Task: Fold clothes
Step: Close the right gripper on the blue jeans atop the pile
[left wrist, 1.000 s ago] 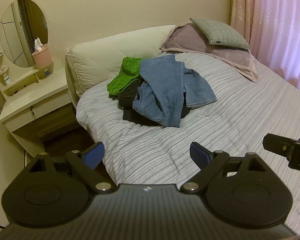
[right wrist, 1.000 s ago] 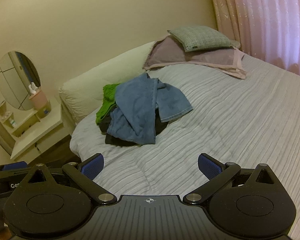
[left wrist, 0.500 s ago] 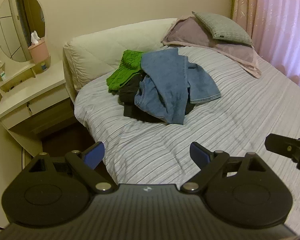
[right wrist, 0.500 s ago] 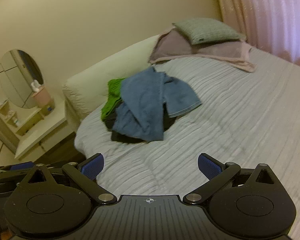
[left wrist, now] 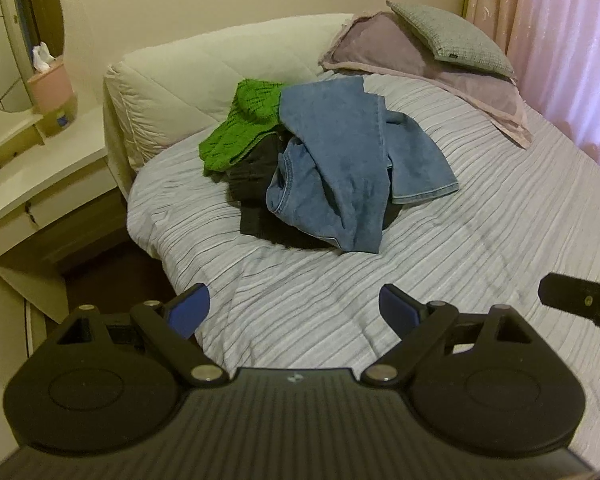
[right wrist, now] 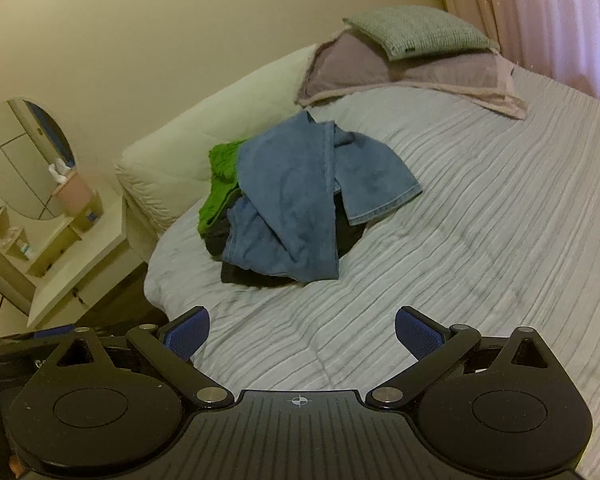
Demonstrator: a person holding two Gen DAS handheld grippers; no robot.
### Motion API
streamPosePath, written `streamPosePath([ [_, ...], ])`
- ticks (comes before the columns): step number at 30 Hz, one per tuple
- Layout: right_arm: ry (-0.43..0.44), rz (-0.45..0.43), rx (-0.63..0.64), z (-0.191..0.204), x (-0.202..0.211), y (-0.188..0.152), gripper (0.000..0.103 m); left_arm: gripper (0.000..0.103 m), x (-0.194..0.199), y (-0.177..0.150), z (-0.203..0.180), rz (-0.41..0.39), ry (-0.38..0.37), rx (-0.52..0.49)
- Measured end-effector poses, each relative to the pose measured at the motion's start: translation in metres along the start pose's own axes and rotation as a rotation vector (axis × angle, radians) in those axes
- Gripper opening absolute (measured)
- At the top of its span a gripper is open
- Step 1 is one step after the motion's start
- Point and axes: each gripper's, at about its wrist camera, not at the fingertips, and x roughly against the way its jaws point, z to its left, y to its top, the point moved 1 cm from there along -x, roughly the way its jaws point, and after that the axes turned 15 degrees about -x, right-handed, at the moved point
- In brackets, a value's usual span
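My left gripper [left wrist: 294, 310] hangs over the near edge of the striped bed [left wrist: 480, 248] with its blue-padded fingers [left wrist: 188, 310] spread wide and holding nothing, and my right gripper [right wrist: 302, 332] beside it is just as wide and empty. The pile of clothes [left wrist: 324, 168] lies ahead of both, well apart from them, near the cream headboard [left wrist: 204, 68]: crumpled blue jeans [right wrist: 296, 200] on top, a dark garment [left wrist: 256, 184] under them, a green knit [left wrist: 244, 124] at the pile's left.

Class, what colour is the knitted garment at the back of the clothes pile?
Bright green; the knitted garment shows best in the left wrist view.
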Motion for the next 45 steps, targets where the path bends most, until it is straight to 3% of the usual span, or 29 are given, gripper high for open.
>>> streamPosePath([
  [5,-0.011,0.028,-0.034,0.004,-0.038,0.011,0.100,0.086,-0.035,0.021,0.022,0.008,-0.026,-0.012],
  [7,-0.021,0.044,-0.055,0.004,-0.056,0.016,0.083,0.085,-0.050,0.030,0.031,0.010,-0.044,-0.021],
  [12,-0.057,0.064,-0.100,0.007,-0.096,0.030,0.083,0.082,-0.092,0.054,0.048,0.031,-0.082,-0.048],
  [16,-0.077,0.068,-0.113,0.010,-0.127,0.044,0.070,0.078,-0.128,0.074,0.061,0.045,-0.107,-0.067],
  [23,-0.093,0.084,-0.126,0.010,-0.189,0.064,0.068,0.078,-0.191,0.102,0.083,0.074,-0.113,-0.090],
  [26,-0.100,0.101,-0.130,0.007,-0.220,0.070,0.060,0.078,-0.218,0.111,0.090,0.093,-0.114,-0.099],
  [34,-0.124,0.129,-0.145,-0.016,-0.299,0.083,0.059,0.078,-0.289,0.126,0.097,0.158,-0.122,-0.119],
  [42,-0.130,0.168,-0.019,-0.043,-0.370,0.077,0.059,0.078,-0.345,0.138,0.094,0.207,-0.119,-0.135],
  [45,-0.099,0.094,0.050,-0.039,-0.376,0.078,0.039,0.077,-0.355,0.140,0.094,0.217,-0.126,-0.134],
])
